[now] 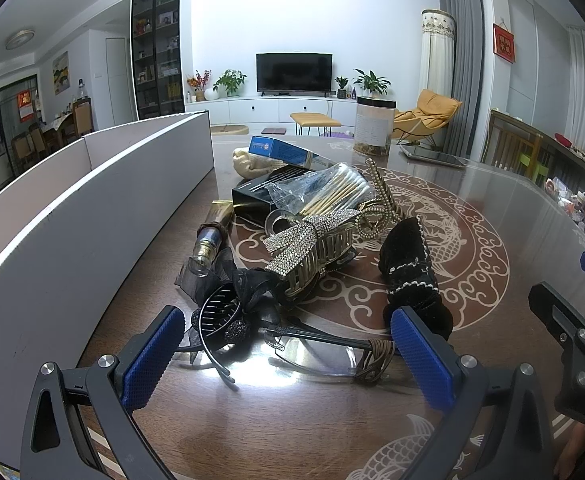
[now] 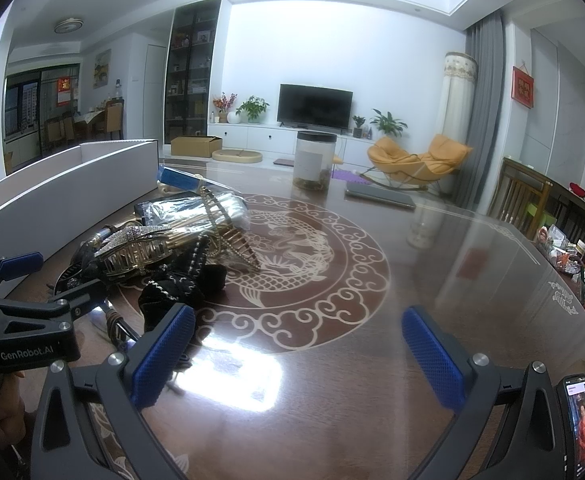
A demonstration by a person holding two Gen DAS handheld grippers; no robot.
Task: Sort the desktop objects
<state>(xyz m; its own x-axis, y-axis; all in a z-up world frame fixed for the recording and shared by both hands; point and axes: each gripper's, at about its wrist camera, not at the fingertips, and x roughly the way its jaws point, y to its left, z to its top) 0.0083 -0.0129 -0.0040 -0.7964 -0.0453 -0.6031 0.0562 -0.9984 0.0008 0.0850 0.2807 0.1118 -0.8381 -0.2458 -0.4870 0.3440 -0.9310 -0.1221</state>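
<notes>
A heap of small desktop objects [image 1: 312,232] (hair clips, cotton swabs, small boxes) lies on a glossy brown table [image 1: 472,216], just beside a long white tray [image 1: 92,216]. The left gripper [image 1: 288,344] hovers spread wide near a pair of glasses [image 1: 316,354]. The right gripper [image 2: 298,350], also spread wide and holding nothing, is over bare table to the right of the heap.

The white box [image 1: 92,208] runs off the left wrist view's left edge, its inside unseen. The print on the black carton [image 1: 252,194] is too small to read beneath the cotton-swab bag [image 1: 332,192]. The phone [image 2: 580,420] is clipped by the right wrist view's bottom edge, and the clutter [image 2: 584,264] at far right is unidentifiable.
</notes>
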